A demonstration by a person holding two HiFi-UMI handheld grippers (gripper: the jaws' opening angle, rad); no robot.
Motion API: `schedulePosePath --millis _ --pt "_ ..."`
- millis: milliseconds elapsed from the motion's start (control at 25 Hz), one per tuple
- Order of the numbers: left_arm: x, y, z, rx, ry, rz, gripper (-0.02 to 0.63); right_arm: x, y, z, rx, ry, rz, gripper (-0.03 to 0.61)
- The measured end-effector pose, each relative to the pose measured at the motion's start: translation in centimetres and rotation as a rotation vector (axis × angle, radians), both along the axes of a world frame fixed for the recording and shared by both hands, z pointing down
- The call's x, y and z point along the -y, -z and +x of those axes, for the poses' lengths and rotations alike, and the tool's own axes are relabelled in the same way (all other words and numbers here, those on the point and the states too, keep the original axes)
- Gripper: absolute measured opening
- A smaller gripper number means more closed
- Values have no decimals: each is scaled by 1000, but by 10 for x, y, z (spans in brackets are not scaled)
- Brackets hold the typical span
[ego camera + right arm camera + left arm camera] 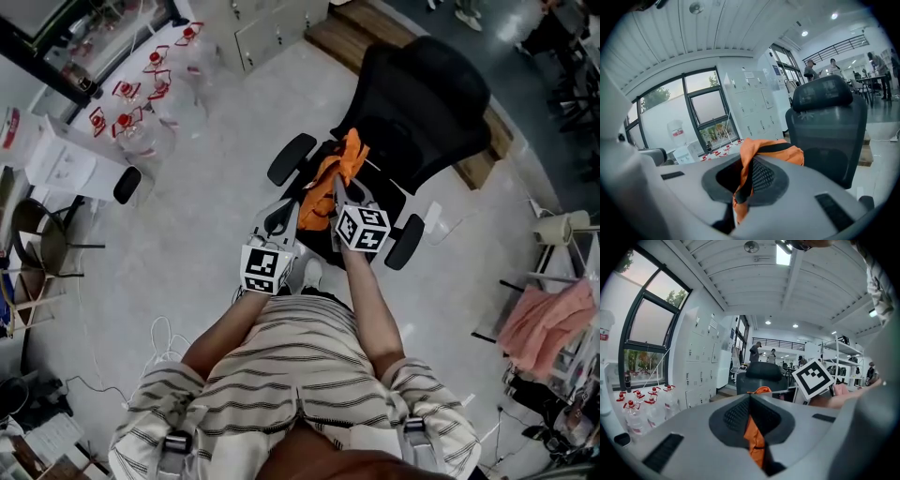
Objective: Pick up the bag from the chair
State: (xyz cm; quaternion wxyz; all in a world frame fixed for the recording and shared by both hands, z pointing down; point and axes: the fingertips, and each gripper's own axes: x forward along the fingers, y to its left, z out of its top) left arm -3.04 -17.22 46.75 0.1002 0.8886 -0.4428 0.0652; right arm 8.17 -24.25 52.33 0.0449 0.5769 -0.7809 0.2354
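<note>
An orange bag point(336, 173) with black straps hangs above the seat of a black office chair point(427, 103). Both grippers hold it up. My left gripper point(286, 217) is shut on a fold of the orange bag point(754, 437), which runs down between its jaws. My right gripper point(347, 199) is shut on the orange bag point(780, 150) and one black strap point(746, 180), with the bulk of the fabric bunched just beyond the jaws. The chair back point(825, 126) stands close behind in the right gripper view.
Several clear water bottles point(141, 103) with red caps stand on the floor at the left. A white locker cabinet point(272, 28) is at the far side, a wooden platform point(361, 33) behind the chair. A pink cloth point(548, 323) hangs on a rack at right.
</note>
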Motion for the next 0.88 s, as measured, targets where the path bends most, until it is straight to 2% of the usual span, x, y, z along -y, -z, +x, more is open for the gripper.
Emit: schedulePosePath --millis 880 --pt "5 31 32 2 -66 83 23 -32 62 15 -19 12 123 28"
